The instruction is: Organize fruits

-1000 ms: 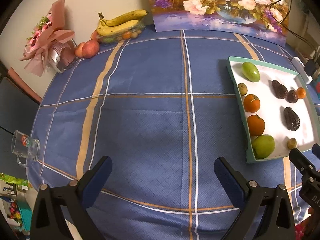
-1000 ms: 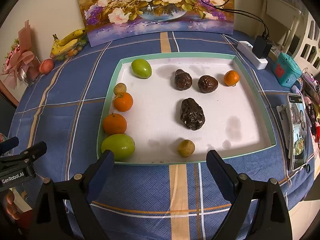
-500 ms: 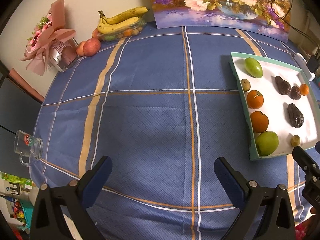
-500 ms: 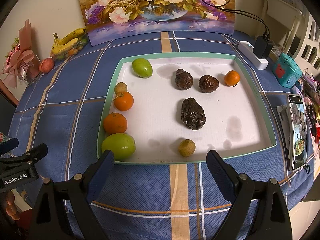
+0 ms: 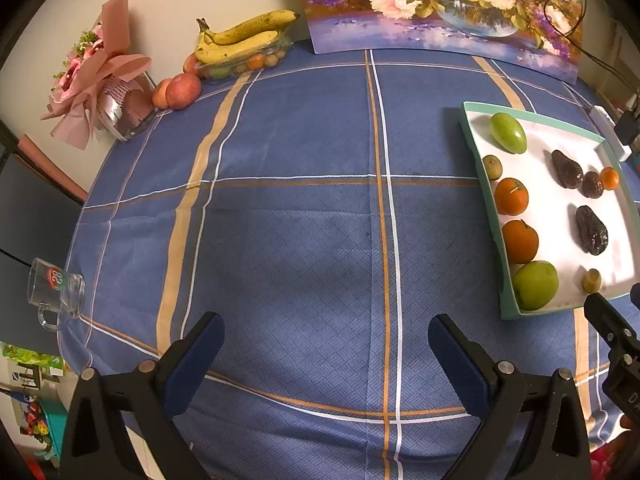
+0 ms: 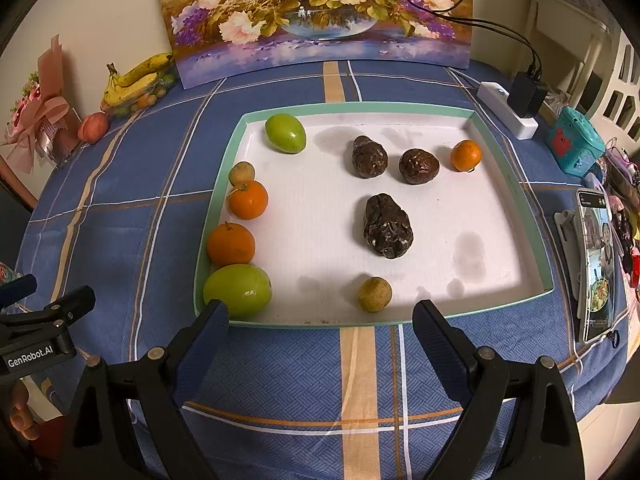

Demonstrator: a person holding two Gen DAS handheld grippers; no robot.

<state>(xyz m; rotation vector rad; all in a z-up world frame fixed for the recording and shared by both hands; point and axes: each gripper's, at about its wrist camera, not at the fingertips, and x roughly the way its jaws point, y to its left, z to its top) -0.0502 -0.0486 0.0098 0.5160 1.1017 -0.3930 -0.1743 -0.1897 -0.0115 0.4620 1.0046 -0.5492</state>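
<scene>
Left gripper (image 5: 326, 344): black frame, dark blue padded fingers (image 5: 200, 348) set wide apart, nothing between them, held over bare cloth. Right gripper (image 6: 320, 328): same build, fingers (image 6: 436, 336) likewise spread and empty, tips at the near rim of the tray (image 6: 508, 184).

Table (image 5: 304, 240): blue woven cloth, basket-weave texture, with white, tan and orange stripes.

Tray: shallow rectangle, mint-green rim, matt white floor with faint grey smudges. It holds all the fruit being sorted.
- Left wall, far to near: smooth oval green fruit (image 6: 285, 133), small dull tan ball (image 6: 241, 173) touching an orange (image 6: 248, 199) with a stem, second orange (image 6: 231, 243), larger green fruit (image 6: 237, 290) at the near corner.
- Middle: three dark brown, wrinkled, glossy fruits: two side by side at the back (image 6: 369, 157) (image 6: 419, 166), one bigger, pear-shaped, nearer (image 6: 387, 226).
- Small orange (image 6: 466, 155) just right of the back pair.
- Second tan ball (image 6: 374, 294) near the front rim.

Off the tray: bananas (image 5: 240, 36) on a clear container of small fruit, contents hard to make out; apple (image 5: 183, 85) with another fruit half hidden behind it; pink-wrapped bouquet (image 5: 96, 76); glass mug (image 5: 56, 292) at the table edge; floral painting (image 6: 316, 12), top cut off; phone (image 6: 596, 264) on a stand.

Left view: tray's right side is cut off, and the right gripper shows only as a black tip at the frame edge.
</scene>
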